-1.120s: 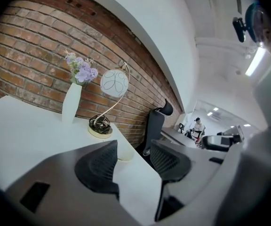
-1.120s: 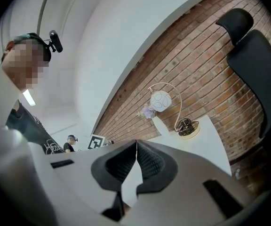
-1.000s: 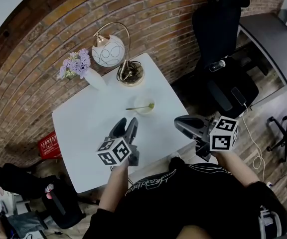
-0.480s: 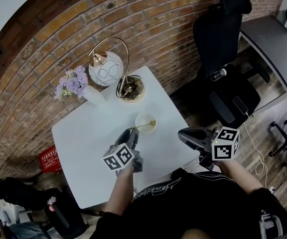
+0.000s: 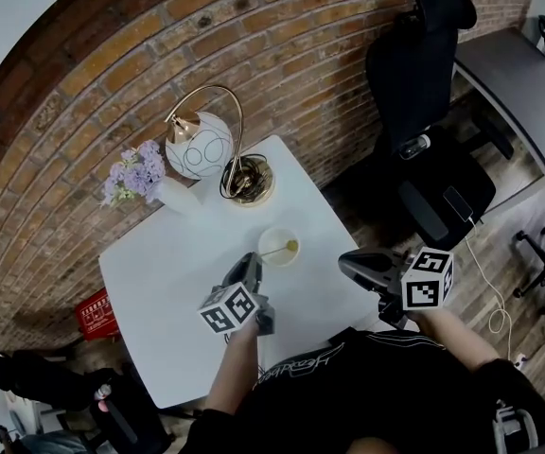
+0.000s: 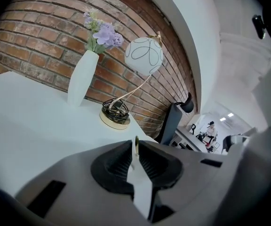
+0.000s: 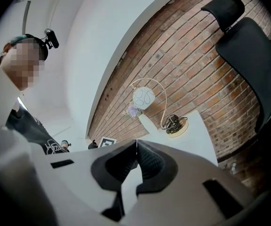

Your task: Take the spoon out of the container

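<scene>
A small pale bowl-shaped container (image 5: 266,237) stands on the white table (image 5: 159,272). A thin gold spoon (image 5: 274,251) lies in it, its handle sticking out to the left. My left gripper (image 5: 252,260) sits at that handle's end. In the left gripper view its jaws (image 6: 135,146) have just been closing and now pinch the spoon handle (image 6: 135,145) edge-on between the pads. My right gripper (image 5: 342,262) hangs past the table's right edge, away from the container. Its pads (image 7: 136,146) meet with nothing between them.
A gold arc lamp with a white globe (image 5: 202,145) and a white vase of purple flowers (image 5: 173,194) stand at the table's far side by the brick wall. A black office chair (image 5: 424,112) is at the right. A red crate (image 5: 95,312) sits on the floor at the left.
My left gripper came forward and down to the spoon handle, and its wide-open jaws closed on it. The right gripper shifted slightly and stayed off the table.
</scene>
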A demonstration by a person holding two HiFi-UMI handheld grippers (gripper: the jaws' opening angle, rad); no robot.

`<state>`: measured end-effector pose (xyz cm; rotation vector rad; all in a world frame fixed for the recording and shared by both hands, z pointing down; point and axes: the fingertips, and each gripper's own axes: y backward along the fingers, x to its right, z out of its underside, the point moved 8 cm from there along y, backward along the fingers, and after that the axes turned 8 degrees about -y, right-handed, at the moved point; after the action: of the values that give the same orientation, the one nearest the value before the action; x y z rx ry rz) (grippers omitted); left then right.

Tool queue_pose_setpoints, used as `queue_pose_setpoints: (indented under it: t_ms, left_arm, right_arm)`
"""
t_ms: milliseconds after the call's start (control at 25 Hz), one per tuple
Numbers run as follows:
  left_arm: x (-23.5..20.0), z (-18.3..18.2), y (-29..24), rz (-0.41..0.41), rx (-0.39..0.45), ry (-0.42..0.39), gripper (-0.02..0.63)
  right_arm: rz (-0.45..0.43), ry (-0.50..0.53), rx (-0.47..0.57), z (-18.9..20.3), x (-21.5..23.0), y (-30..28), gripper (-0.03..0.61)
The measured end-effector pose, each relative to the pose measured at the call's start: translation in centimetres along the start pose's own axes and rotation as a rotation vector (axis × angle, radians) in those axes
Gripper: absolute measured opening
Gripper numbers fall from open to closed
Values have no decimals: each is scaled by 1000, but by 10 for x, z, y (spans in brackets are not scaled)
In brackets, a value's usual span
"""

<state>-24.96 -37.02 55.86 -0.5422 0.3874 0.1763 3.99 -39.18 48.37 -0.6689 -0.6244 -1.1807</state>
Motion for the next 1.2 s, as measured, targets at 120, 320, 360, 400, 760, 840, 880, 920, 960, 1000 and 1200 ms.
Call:
queue_pose_setpoints:
  t_ms: [120,320,360,400,760,840,880,920,960,1000,1200]
  left_arm:
    - [0,-1,-1,12,-3,-2,21]
    - [-1,-3,-2,18,4,-6,14]
    - [-1,-3,-2,20,4,-6,12]
    - [-1,-3,-2,22,5,-5,11]
    - [0,-4,2,7,18,4,8]
    - [1,-6,5,6,26,2,8]
    - [1,-7,7,4,29,-1,8]
    - [1,-8,9,3,34,-4,8]
    - [2,-10,11,0,41,-5,8]
    - [2,-11,13,-4,48,-5,8]
    - [8,-17,30,-4,82,-14,8]
  right_arm:
    - [14,-16,12,-3,4,-2,-3]
    - [24,-32,20,-4,8,-6,-3]
    - [24,-33,20,-3,8,-6,-3]
    - [25,-33,20,-2,8,-7,-3]
    - [30,-39,32,2,4,-8,-3]
    - [32,-39,37,4,1,-8,-3]
    - [33,-38,38,5,-1,-7,-3]
    - [33,-36,38,6,-3,-7,-3]
    - [34,-33,39,7,-4,-6,-3]
    - [35,-31,42,8,-6,-5,-3]
    - [21,-1,49,8,-23,-3,-3]
